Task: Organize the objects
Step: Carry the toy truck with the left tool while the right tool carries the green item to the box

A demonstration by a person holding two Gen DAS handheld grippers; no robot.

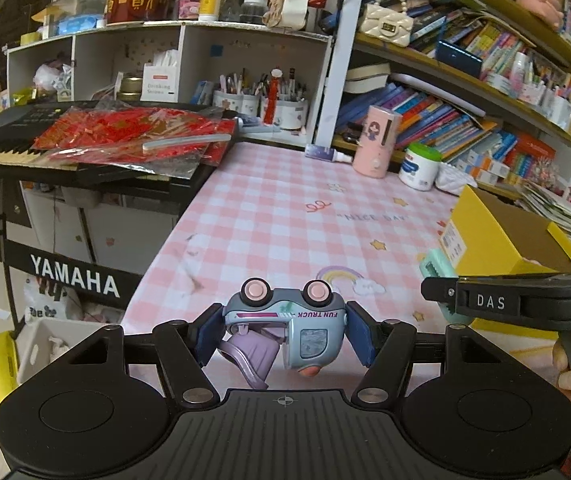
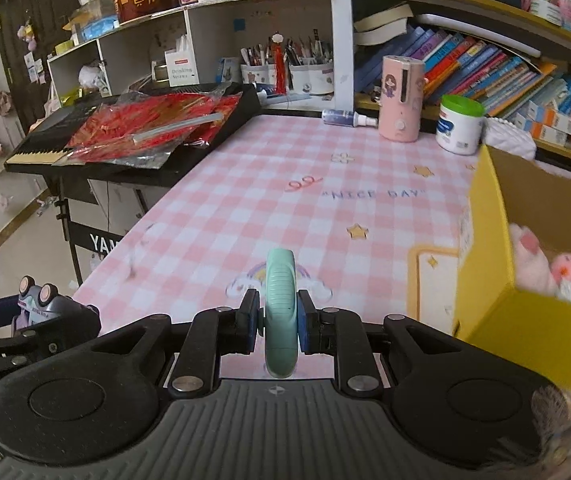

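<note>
Left wrist view: the left gripper point(image 1: 283, 330) has its blue pads clamped on a toy truck point(image 1: 285, 326); the truck is upside down, pink wheels up, its "FUN TRUCK" lettering inverted, held above the near edge of the table
Right wrist view: the right gripper point(image 2: 277, 320) pinches a mint-green object point(image 2: 280, 312) on edge between its pads; what the object is cannot be told
Surface: a pink-and-white checked tablecloth point(image 2: 245, 200) printed with stars, a rainbow and "NICE DAY"
Box: a yellow cardboard box point(image 2: 497, 312) stands open at the table's right; pink plush toys point(image 2: 545, 268) lie inside
Far edge: a pink cylinder point(image 2: 401, 98), a green-lidded white tub point(image 2: 459, 124)
Room: a Yamaha keyboard point(image 1: 13, 136) left of the table, under red foil packets point(image 1: 133, 132); crowded bookshelves point(image 1: 465, 112) behind
</note>
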